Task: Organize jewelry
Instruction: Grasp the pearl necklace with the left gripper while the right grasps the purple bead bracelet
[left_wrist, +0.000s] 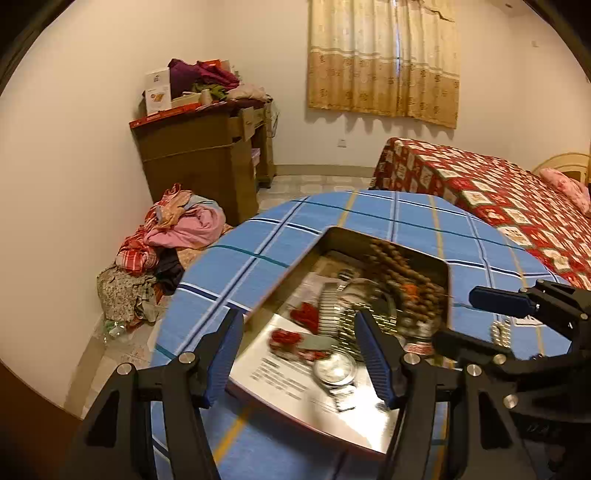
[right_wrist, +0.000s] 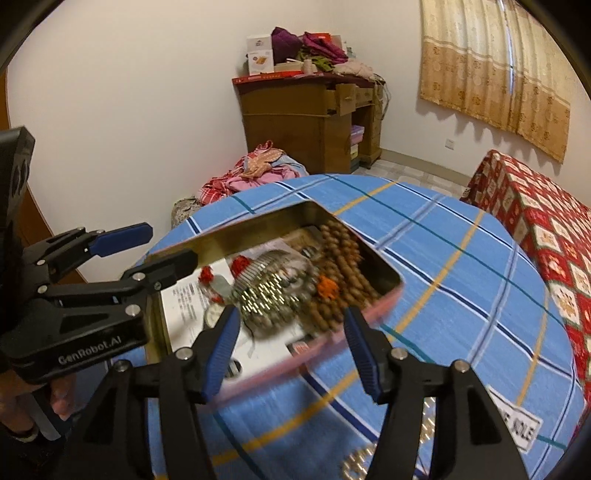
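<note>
The left gripper (left_wrist: 301, 354) stands wide, its blue pads (left_wrist: 221, 356) spread and holding nothing; directly ahead of it, partly between its fingers, lies the open metal tin (left_wrist: 334, 236) on the blue plaid surface (left_wrist: 258, 243); the tin is blurred, yet its contents can be made out: a string of brown wooden beads (left_wrist: 402, 269) along the far side, a silver watch (left_wrist: 334, 369) near the gripper's right pad, red bits (left_wrist: 306, 314) towards the left, a glittering gold band (left_wrist: 364, 317) in the middle, all lying on printed paper (left_wrist: 280, 373); the right gripper (left_wrist: 476, 319) reaches in from the right, beside the tin's right wall, its fingers apart and empty.

From the right wrist view the right gripper (right_wrist: 290, 349) is likewise wide and bare; the tin (right_wrist: 306, 212) sits just ahead of it, its near pink wall (right_wrist: 258, 376) crossing between the fingers; the beads (right_wrist: 343, 258) lie on the right of the tin, an orange tassel (right_wrist: 327, 286) among them; the left gripper (right_wrist: 147, 254) comes in from the left, one finger over the tin's left rim; a gold chain (right_wrist: 360, 461) lies on the surface below the right finger, beside a white label (right_wrist: 517, 424); beyond stand a wooden dresser (right_wrist: 295, 125), a heap of clothes (right_wrist: 255, 170), a curtain (right_wrist: 491, 66) and a red patterned bed (right_wrist: 543, 229).
</note>
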